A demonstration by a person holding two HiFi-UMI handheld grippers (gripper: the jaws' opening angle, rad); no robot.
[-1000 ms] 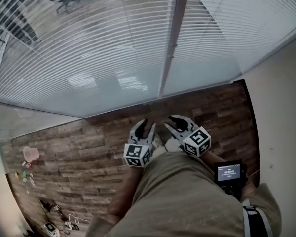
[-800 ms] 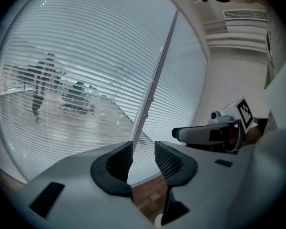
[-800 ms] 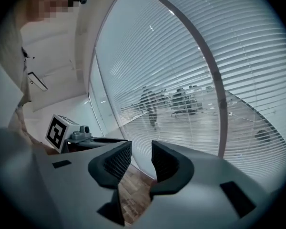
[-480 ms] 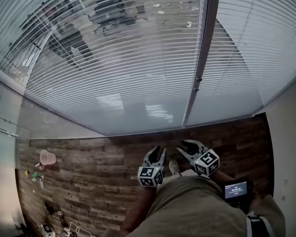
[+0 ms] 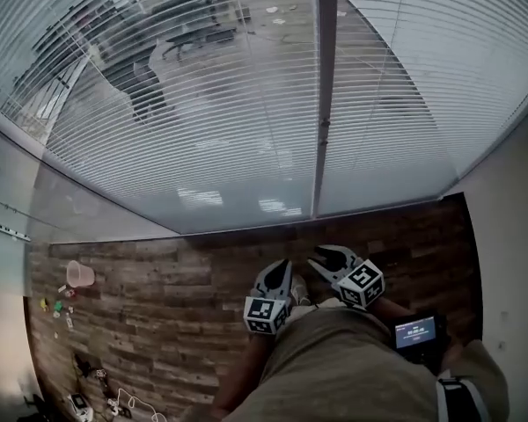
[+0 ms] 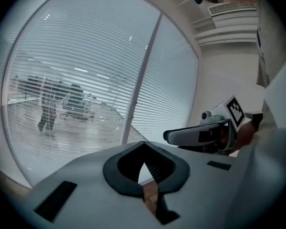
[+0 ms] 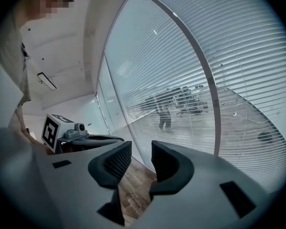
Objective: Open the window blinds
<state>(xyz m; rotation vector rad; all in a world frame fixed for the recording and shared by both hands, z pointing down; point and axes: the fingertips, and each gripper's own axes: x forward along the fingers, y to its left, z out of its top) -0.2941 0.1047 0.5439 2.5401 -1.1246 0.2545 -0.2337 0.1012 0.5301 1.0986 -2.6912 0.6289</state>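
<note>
While the head view looks down on the left gripper (image 5: 281, 269) and right gripper (image 5: 322, 261) side by side over a brown wood-plank floor (image 5: 158, 297), only the gripper views show you the jaws themselves. The head view alone also gives you a small lit screen (image 5: 415, 331) behind the right gripper and a pink cup (image 5: 79, 273) on the floor, well off to the left gripper's outer side. The left gripper view alone shows a slotted ceiling vent (image 6: 231, 8) above.

Your left gripper (image 6: 143, 149) has just been closing. Its dark ribbed pads meet at the tips, pressed together on nothing, and only a thin teardrop gap shows below. Your right gripper (image 7: 140, 163) stands spread, with floor planks visible between its ribbed pads. It holds nothing and touches nothing. Each gripper shows in the other's view, close alongside.

The window blinds (image 5: 202, 104) hang ahead of both grippers, apart from them and untouched. They are thin pale horizontal slats over glass, split by a slim grey upright post (image 5: 324, 104) straight beyond the right gripper's tips. Through the slats a standing person (image 7: 164, 111) and office chairs show faintly. The jaw shells are smooth matte grey with rounded black linings.
</note>
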